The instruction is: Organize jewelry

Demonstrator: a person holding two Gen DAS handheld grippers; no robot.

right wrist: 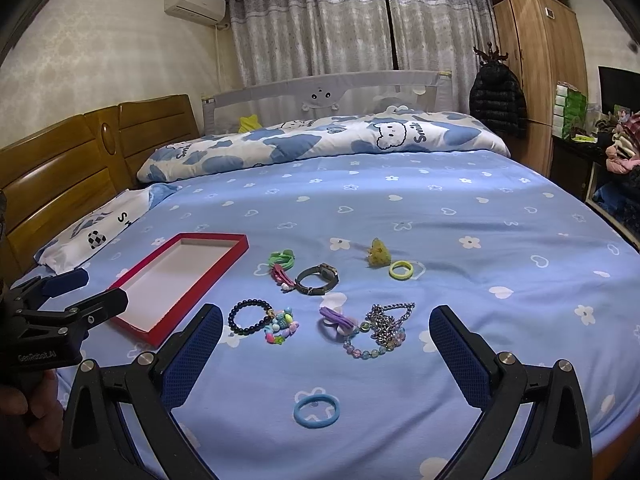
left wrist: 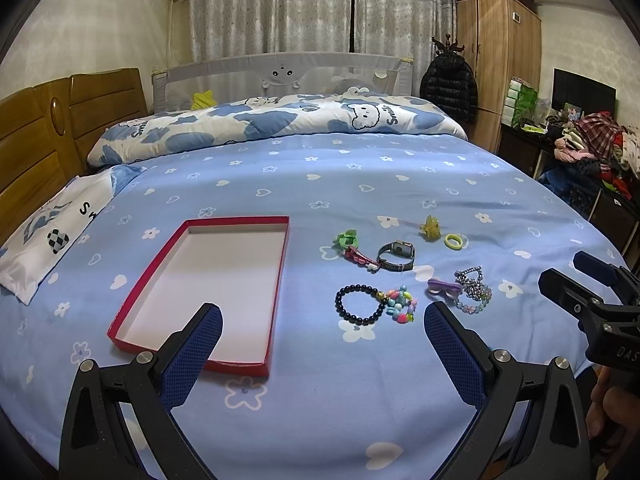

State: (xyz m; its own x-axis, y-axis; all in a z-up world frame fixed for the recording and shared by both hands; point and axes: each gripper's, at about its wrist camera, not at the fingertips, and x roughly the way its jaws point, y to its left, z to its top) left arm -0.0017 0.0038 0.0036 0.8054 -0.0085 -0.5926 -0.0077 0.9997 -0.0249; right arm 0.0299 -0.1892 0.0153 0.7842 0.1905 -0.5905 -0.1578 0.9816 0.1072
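With both jaws spread empty, the right hand-held gripper (right wrist: 326, 330) sits nearer the blue hair tie (right wrist: 316, 410) than the left hand-held gripper (left wrist: 323, 328), near the bed's (right wrist: 480, 280) front edge.

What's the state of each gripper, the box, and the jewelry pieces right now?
Left gripper: open, empty.
Right gripper: open, empty.
Red box: lidless, empty.
Wristwatch: strap closed in a loop, on the bedsheet.
Black bead bracelet: flat, touching the colourful bead bracelet.
Chain necklace: bunched.
Blue hair tie: lying apart.
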